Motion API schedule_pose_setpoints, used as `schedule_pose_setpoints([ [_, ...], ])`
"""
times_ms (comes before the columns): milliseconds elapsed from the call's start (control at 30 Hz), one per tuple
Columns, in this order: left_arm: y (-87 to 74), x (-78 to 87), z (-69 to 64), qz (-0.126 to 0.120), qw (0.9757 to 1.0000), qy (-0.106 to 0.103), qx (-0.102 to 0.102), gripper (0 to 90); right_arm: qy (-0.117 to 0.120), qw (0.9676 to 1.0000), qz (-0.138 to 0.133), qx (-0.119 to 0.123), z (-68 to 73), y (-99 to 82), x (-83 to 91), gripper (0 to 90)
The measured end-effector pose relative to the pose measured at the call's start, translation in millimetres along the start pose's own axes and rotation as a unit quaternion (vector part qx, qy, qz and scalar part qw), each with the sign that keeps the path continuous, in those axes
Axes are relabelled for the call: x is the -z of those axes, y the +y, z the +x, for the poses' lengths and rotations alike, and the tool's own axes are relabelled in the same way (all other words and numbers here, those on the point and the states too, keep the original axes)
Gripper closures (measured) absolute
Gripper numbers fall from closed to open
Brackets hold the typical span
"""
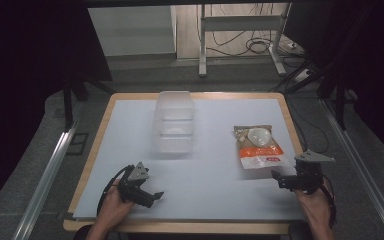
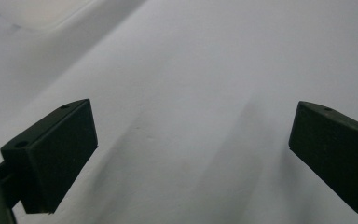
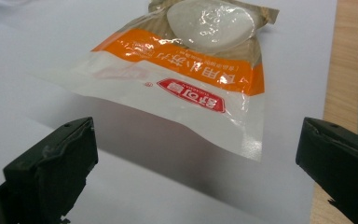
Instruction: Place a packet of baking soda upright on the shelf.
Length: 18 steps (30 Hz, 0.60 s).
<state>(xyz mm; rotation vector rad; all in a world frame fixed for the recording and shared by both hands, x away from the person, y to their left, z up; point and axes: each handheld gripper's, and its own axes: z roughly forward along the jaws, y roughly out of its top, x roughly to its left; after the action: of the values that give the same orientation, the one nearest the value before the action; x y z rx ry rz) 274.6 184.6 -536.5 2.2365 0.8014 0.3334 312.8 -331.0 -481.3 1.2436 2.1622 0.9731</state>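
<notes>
- Two grippers, both with jaws spread wide, grasping nothing.
- Right gripper (image 3: 196, 172): just short of the food packet (image 3: 186, 74), not touching.
- Left gripper (image 2: 191, 158): well left of the packet, over bare table (image 1: 205, 165).
- Clear container (image 1: 174, 122): left of the packet, apart.

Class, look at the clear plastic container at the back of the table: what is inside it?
The clear plastic container looks empty; the white table cover shows through its walls. Glare blurs its far end, so small contents there cannot be ruled out.
</notes>
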Motion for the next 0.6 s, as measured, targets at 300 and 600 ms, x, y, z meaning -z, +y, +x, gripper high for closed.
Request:
schedule_pose_setpoints([
  [300, -0.8, 1.3, 0.0, -0.002, 1.0000, 0.002, -0.001, 1.1, -0.001, 0.9997, 0.026, 0.005, 2.4, -0.1, -6.7, 0.0],
  [600, -0.9, 0.9, -0.1, -0.002, 1.0000, 0.002, -0.001, 1.2, -0.006, 0.9990, 0.041, 0.018, 5.4, 0.3, -9.1, 0.0],
])
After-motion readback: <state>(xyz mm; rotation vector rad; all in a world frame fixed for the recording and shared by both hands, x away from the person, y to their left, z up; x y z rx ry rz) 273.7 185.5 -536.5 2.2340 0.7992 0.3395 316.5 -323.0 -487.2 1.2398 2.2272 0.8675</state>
